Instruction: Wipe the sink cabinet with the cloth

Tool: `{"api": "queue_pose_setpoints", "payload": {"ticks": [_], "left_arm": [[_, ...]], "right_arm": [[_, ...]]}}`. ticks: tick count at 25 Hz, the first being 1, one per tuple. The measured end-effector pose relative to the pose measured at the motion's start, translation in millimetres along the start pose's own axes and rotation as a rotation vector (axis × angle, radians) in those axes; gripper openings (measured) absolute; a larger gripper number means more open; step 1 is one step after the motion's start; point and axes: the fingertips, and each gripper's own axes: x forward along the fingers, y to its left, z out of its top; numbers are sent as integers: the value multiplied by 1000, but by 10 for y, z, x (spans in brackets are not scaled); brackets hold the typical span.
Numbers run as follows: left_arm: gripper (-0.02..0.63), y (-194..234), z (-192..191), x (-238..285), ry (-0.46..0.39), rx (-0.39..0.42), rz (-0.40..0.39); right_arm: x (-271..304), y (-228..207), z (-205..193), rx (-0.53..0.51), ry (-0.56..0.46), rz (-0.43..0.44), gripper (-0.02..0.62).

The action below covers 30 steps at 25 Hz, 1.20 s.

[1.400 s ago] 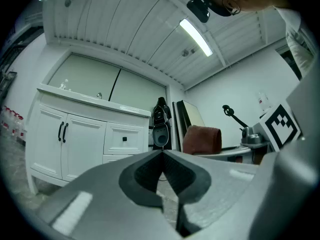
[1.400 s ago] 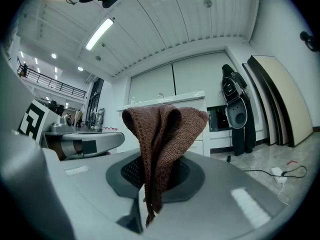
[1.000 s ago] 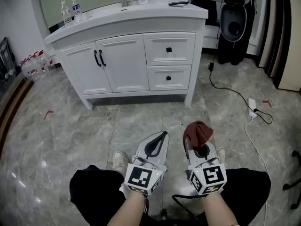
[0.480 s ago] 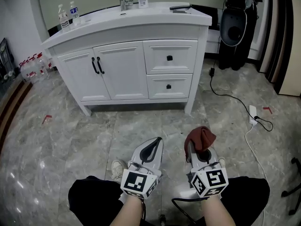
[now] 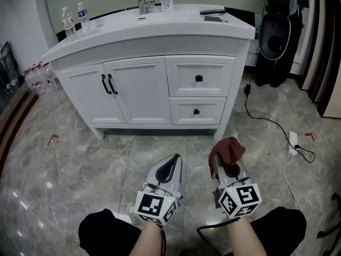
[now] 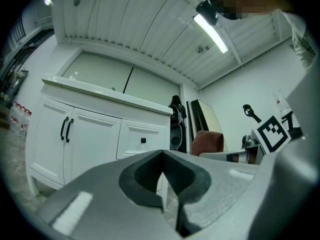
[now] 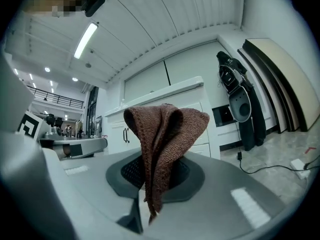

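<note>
Risks first:
- Your right tool (image 5: 224,168) is clamped on the cloth (image 5: 228,149) by a thin pinched fold only; most of the fabric bunches up free above the jaw tips. Hard rubbing on a panel could likely drag that fold out
- With so little cloth past the tips, a flat approach may put bare jaw on the white paint and scuff it; lead with the bunched part
- The black door handles (image 5: 107,84) and drawer knobs stand proud and could snag the weave on a sideways pass
- A cable (image 5: 270,117) trails over the floor (image 5: 69,159) to the right of the cabinet; stepping in that way risks a foot catching it
- Bottles (image 5: 75,18) stand at the left end of the surface (image 5: 176,21); a sweep along the top could tip them

Position:
- Sink cabinet (image 5: 141,89) stands ahead, well apart from both tools; no contact, wiping not begun
- Cloth sits upright in the right tool, pointed toward the drawer side
- Left tool (image 5: 175,159): jaws together, nothing between them, held beside the right one
</note>
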Motion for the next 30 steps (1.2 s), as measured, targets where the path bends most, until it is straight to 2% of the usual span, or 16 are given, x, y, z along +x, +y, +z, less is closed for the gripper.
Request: {"api": "queue_pose_setpoints", "payload": {"ticks": [4, 9, 18, 24, 30], "left_arm": [[1, 197, 77, 280, -3, -1, 14], [1, 483, 121, 643, -14, -17, 13], [1, 1096, 34, 1269, 26, 90, -5], [1, 1519, 128, 1592, 14, 111, 14], [1, 1709, 185, 1766, 10, 140, 4]], "right_arm": [[382, -44, 79, -13, -6, 31, 77], [824, -40, 219, 59, -6, 148, 77], [1835, -81, 367, -101, 13, 219, 77], [2520, -18, 630, -138, -20, 265, 77], [3072, 155, 818, -181, -60, 324, 77]]}}
